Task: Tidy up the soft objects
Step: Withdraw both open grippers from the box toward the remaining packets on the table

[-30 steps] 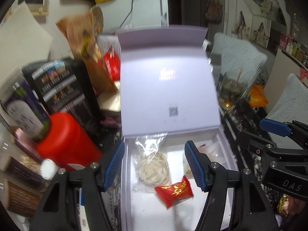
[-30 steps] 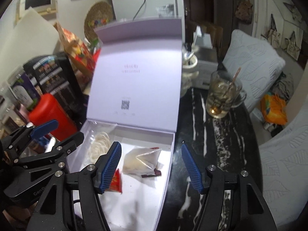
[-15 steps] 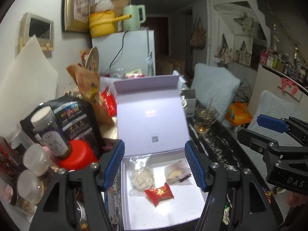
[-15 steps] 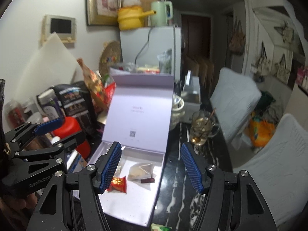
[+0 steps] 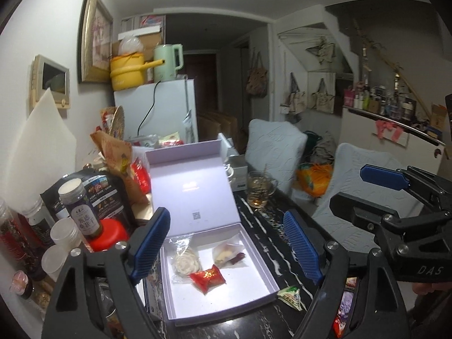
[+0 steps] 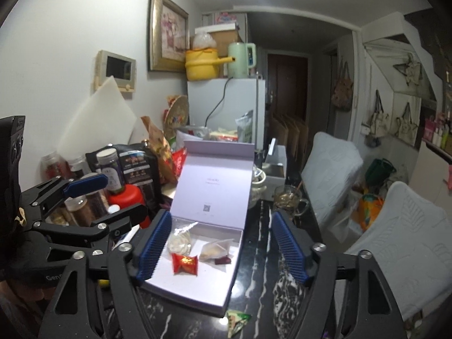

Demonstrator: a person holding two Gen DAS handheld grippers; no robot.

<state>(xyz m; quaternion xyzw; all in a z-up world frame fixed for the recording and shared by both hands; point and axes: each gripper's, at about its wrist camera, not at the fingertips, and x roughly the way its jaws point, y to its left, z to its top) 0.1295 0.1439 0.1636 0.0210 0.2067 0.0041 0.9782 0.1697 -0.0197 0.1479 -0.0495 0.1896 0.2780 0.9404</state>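
Note:
An open lilac gift box (image 5: 255, 288) (image 6: 223, 288) sits on a dark marble table, lid standing up. Inside lie a white flower-shaped pastry in a clear bag (image 5: 185, 262) (image 6: 179, 243), a red wrapped candy (image 5: 207, 278) (image 6: 185, 264) and a clear bag with a pale snack (image 5: 227, 252) (image 6: 214, 251). A green wrapped snack (image 5: 291, 296) (image 6: 236, 317) lies on the table by the box's near right corner. My left gripper (image 5: 226, 247) is open and empty, held high above the box. My right gripper (image 6: 221, 247) is open and empty, likewise raised. Each gripper shows at the edge of the other's view.
Jars, a red canister (image 5: 108, 234) and snack bags (image 5: 113, 158) crowd the table left of the box. A glass mug of tea (image 5: 258, 192) (image 6: 288, 199) stands behind the box on the right. White cushioned chairs (image 6: 333, 169) stand to the right. More wrapped snacks (image 5: 343, 308) lie at the table's near right.
Both grippers have pulled up and back from the box, so it looks smaller and more of the room shows. The box contents have not moved.

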